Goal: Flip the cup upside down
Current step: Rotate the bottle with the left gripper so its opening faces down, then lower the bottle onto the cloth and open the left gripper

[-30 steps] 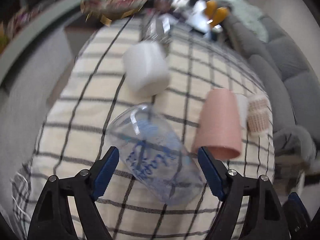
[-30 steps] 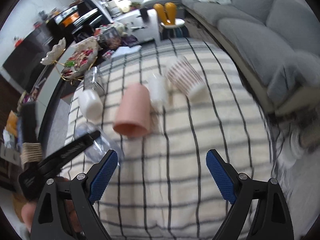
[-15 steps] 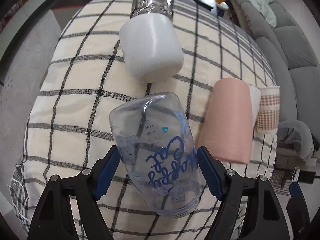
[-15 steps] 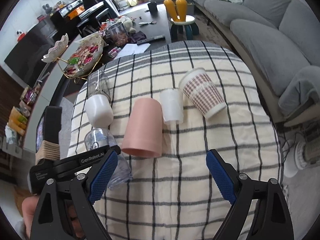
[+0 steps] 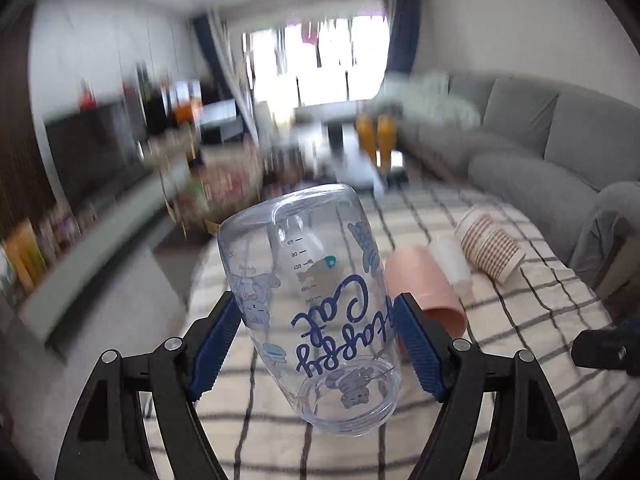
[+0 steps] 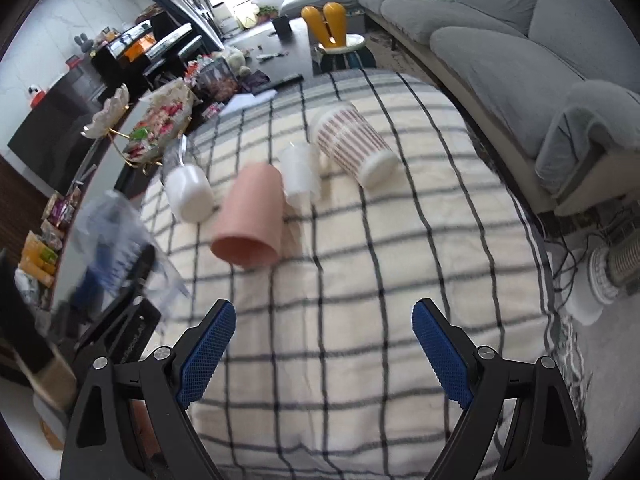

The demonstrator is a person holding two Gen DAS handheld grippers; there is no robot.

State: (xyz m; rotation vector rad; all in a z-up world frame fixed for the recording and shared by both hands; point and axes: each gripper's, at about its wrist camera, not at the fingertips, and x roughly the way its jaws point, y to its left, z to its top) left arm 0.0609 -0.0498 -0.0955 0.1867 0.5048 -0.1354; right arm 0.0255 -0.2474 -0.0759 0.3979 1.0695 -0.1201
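Lifted off the checked tablecloth (image 6: 360, 280) since half a second ago, the clear cup (image 5: 316, 300) now hangs in the air, clamped between the blue pads of the left gripper (image 5: 318, 344). Its closed base points up and away from the camera and its open mouth points down and toward it, so the blue lettering reads inverted; the long axis leans a little from upright. Nothing shows inside it. In the right wrist view it is only a blur at the left edge.

On the cloth lie a pink cup (image 6: 250, 216) on its side with its empty mouth toward the cameras, a small translucent cup (image 6: 298, 176) just beside it, a striped paper cup (image 6: 352, 148) tipped over, and a white cup (image 6: 188, 196) with a clear glass (image 6: 176, 156) behind it. A grey sofa (image 6: 500, 52) runs along the right.

The right gripper (image 6: 324, 352) hovers over bare cloth with its jaws spread wide, holding nothing.
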